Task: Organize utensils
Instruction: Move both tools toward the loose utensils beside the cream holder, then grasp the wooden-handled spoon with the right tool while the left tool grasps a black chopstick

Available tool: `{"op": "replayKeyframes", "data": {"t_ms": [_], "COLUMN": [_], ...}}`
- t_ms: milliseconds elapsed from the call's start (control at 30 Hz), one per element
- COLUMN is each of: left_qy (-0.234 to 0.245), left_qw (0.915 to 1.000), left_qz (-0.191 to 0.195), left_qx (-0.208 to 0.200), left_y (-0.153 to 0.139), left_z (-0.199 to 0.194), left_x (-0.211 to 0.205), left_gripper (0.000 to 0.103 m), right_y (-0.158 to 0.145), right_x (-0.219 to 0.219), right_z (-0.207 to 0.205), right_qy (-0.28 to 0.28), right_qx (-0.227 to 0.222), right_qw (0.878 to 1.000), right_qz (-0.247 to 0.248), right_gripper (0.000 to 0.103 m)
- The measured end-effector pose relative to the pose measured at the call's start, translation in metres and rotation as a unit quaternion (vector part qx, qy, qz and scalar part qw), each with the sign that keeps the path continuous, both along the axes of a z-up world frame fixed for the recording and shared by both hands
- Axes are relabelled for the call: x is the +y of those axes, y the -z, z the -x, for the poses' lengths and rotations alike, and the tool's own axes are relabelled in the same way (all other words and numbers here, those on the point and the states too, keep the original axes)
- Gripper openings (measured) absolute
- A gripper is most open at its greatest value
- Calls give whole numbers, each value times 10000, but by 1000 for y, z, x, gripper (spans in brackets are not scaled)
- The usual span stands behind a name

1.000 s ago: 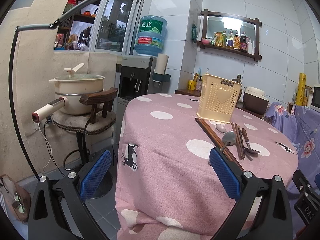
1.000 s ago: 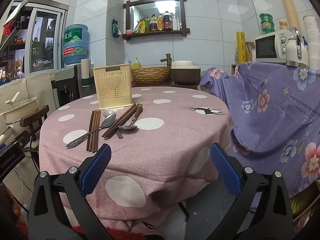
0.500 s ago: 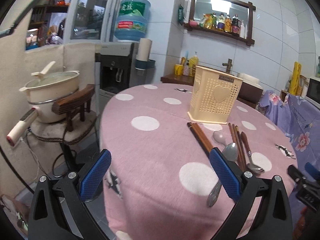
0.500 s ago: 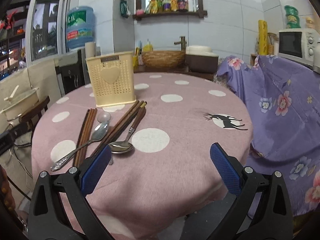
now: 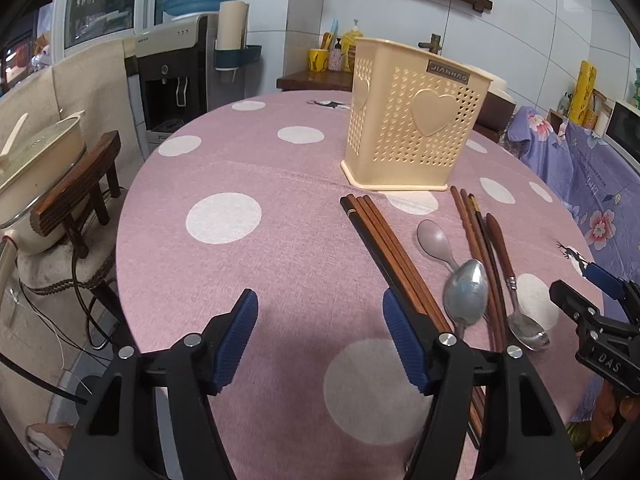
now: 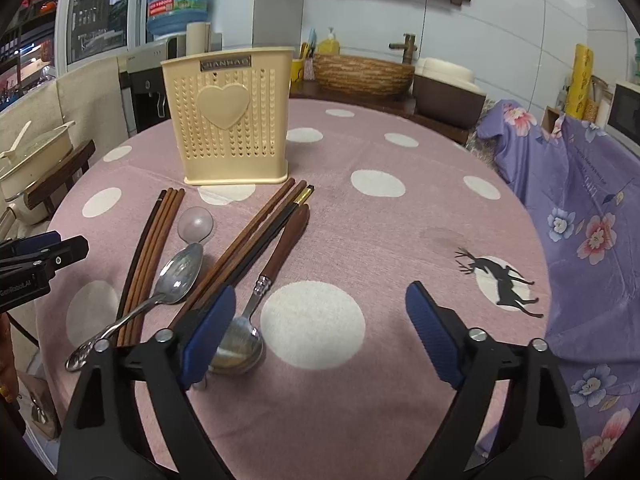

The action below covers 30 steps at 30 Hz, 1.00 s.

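Surface (image 6: 400, 240): pink dotted cloth lying bare along its right edge and near-left side.
Utensils: chopsticks (image 6: 256, 240), spoons (image 6: 180, 272) lying near the front edge, before the cream holder (image 6: 228, 120).
Left gripper (image 5: 316, 340): tilting down, fingers closing on nothing.
Right gripper (image 6: 320, 328): tilting down, fingers closing, empty.
Hidden: wood-handled spoon (image 6: 240, 344) bowl partly sitting behind a finger.

Left gripper (image 5: 320, 336): angled down over the table, blue-padded fingers (image 5: 236, 340) apart, jaws closing, nothing between the pads. Its black frame shows at the left edge of the right wrist view.

Right gripper (image 6: 320, 332): angled down likewise, fingers (image 6: 434, 334) set wider apart, jaws closing, nothing gripped between them. Its frame shows at the right edge of the left wrist view.
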<state>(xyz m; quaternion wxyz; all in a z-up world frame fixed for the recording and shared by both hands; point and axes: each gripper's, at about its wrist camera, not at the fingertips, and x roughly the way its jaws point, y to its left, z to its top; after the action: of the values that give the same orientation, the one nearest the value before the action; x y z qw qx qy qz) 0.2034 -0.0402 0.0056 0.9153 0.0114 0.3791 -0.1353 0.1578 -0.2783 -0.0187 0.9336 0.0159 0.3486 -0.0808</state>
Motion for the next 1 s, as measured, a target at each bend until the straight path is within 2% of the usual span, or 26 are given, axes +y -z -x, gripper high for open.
{"op": "replayKeyframes", "data": {"t_ms": [167, 367, 467, 533, 600, 700, 1000], "left_qy": [217, 343, 368, 332, 328, 286, 161], "left_qw": [9996, 9986, 9981, 9980, 9977, 9981, 9976], "left_qz": [-147, -176, -124, -261, -360, -300, -393], "left_qx": [108, 362, 476, 468, 475, 458, 553], "left_y": [1, 6, 10, 13, 16, 16, 16], "left_z": [-18, -40, -48, -51, -53, -52, -65], "left_x": [-14, -29, -36, -41, -43, -38, -36], "left_gripper": [62, 61, 60, 58, 54, 54, 54], "right_y": [7, 13, 14, 15, 15, 15, 18], "right_x": [-12, -10, -7, -5, -3, -5, -16], "right_z": [-42, -72, -78, -81, -81, -80, -85], "right_qy": [85, 266, 292, 301, 257, 232, 412], "right_qx": [527, 860, 910, 933, 948, 945, 1020], "right_qw": [9960, 9926, 9923, 9923, 9926, 9926, 9890], "right_qz": [-710, -818, -793, -762, -716, -729, -992], "right_gripper": [62, 44, 42, 41, 36, 31, 29]}}
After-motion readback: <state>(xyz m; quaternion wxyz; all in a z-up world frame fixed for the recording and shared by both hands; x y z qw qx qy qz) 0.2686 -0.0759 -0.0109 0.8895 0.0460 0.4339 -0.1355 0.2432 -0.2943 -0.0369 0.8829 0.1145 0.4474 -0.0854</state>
